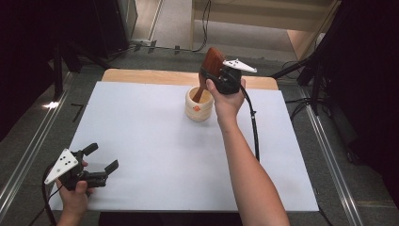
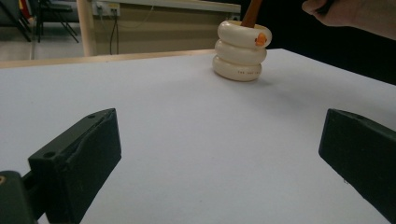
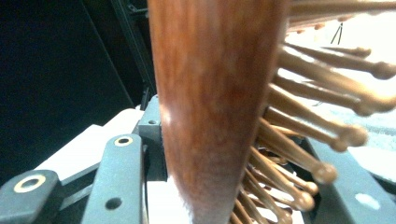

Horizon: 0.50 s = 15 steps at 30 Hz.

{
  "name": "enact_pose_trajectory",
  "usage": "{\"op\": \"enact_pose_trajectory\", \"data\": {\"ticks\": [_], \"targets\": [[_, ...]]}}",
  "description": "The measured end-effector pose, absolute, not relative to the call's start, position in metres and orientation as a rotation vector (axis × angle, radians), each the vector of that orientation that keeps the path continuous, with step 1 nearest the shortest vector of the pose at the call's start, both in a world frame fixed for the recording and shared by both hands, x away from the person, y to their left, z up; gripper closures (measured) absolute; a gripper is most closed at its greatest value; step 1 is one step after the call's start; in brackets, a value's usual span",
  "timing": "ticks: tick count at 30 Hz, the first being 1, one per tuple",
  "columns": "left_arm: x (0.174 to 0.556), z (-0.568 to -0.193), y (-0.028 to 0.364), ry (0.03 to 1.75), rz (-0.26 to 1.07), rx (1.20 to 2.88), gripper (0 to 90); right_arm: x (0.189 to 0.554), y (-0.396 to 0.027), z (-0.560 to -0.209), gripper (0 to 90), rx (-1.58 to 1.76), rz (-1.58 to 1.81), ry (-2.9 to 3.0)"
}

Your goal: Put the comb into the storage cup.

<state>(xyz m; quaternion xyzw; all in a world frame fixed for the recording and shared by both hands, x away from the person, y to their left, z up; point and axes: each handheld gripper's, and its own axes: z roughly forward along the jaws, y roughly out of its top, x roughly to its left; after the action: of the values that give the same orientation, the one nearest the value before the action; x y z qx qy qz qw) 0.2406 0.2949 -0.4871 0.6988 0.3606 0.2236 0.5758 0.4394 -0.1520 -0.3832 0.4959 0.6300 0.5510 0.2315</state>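
Right gripper view: wooden hairbrush [image 3: 215, 107] up close, back and knobbed bristles between jaws. High view: brush handle down inside cream holder [image 1: 199, 104], near far edge of white worktop [image 1: 155, 150], right of middle. Right gripper [image 1: 217, 75] pinching brush head just above holder, forearm stretched forward from near edge. Left gripper [image 1: 101, 157] at near left corner, spread wide, holding nothing, hand low. Left gripper view: holder's stacked rings [image 2: 239, 50], orange mark.
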Motion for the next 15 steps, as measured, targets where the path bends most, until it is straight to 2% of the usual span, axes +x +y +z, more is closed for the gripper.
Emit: {"op": "enact_pose_trajectory", "data": {"ticks": [15], "targets": [[0.241, -0.487, 0.295, 0.841, 0.526, 1.641, 0.0, 0.444, -0.148, -0.413, 50.7, 1.429, 1.491, 1.738]]}}
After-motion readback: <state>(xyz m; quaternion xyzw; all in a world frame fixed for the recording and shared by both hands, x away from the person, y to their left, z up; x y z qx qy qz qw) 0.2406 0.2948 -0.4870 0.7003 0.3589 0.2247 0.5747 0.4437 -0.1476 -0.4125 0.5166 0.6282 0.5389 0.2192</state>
